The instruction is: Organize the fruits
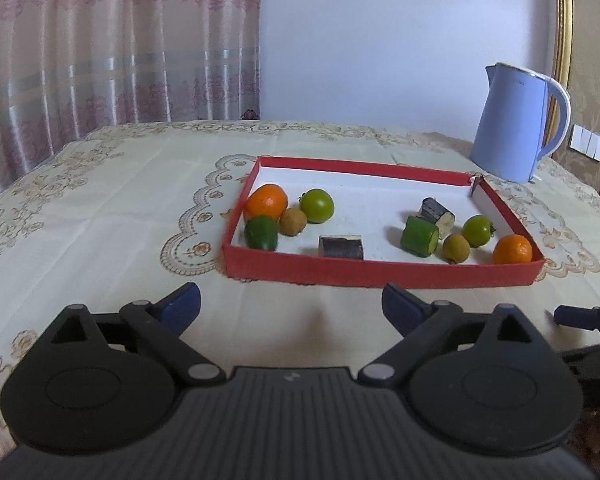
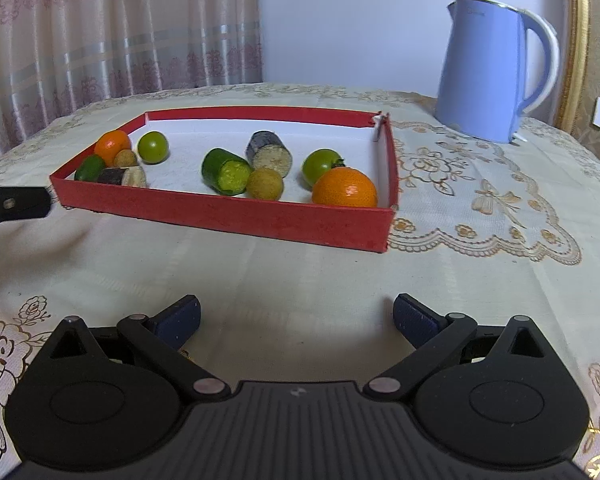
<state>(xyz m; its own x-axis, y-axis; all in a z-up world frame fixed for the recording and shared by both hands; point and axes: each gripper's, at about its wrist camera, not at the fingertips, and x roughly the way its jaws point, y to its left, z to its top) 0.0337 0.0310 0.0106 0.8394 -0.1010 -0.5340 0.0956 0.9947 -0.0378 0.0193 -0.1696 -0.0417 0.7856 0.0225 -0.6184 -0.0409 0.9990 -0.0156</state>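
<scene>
Left wrist view shows our left gripper (image 1: 291, 307) spread wide and empty over the tablecloth (image 1: 112, 216), just short of the red tray (image 1: 380, 272). Our right gripper (image 2: 297, 320) likewise gapes empty. Inside the tray, fruits cluster at both ends, an orange (image 2: 345, 189) in the near right corner, with the kettle (image 2: 488, 68) beyond.

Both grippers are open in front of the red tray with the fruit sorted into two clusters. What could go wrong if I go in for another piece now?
1. On the tray's left, the orange, small brown fruit and green cucumber piece crowd together; wide jaws may knock a neighbour.
2. The round fruits could roll if bumped.
3. The tray's low near wall could catch the left gripper or right gripper on a shallow approach, shifting the tray.
</scene>
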